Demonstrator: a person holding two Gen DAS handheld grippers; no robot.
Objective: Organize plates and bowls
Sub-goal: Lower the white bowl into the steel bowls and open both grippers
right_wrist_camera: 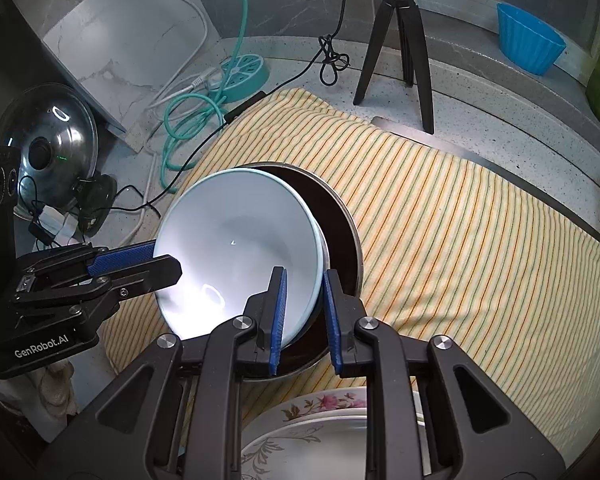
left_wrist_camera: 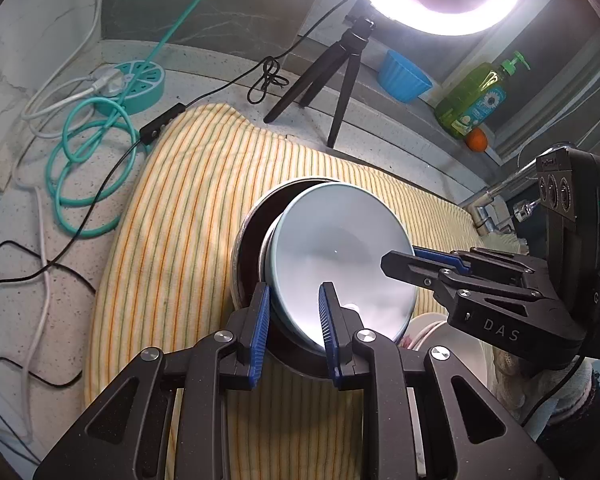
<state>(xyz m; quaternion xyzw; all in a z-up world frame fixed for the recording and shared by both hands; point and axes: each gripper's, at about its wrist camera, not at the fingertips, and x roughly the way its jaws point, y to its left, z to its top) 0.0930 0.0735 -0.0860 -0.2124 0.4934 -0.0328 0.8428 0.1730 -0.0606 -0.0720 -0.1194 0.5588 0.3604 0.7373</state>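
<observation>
A pale blue bowl (left_wrist_camera: 340, 248) (right_wrist_camera: 240, 232) tilts inside a dark bowl with a metal rim (left_wrist_camera: 252, 232) (right_wrist_camera: 340, 232) on a yellow striped towel (left_wrist_camera: 180, 220) (right_wrist_camera: 460, 220). My left gripper (left_wrist_camera: 294, 320) is shut on the pale bowl's near rim, one pad outside the wall and one inside. My right gripper (right_wrist_camera: 306, 312) is shut on the opposite side of the same rim. Each shows in the other's view: the right gripper (left_wrist_camera: 400, 258) comes in from the right, and the left gripper (right_wrist_camera: 166, 258) comes in from the left.
A floral plate (right_wrist_camera: 312, 412) (left_wrist_camera: 440, 332) lies just in front of the bowls. Behind the towel stand a ring-light tripod (left_wrist_camera: 340, 80), a blue cup (left_wrist_camera: 404, 76), a green soap bottle (left_wrist_camera: 476, 96) and a faucet (left_wrist_camera: 496, 196). At the left lie a teal power strip (left_wrist_camera: 136, 84), cables and a pot lid (right_wrist_camera: 48, 148).
</observation>
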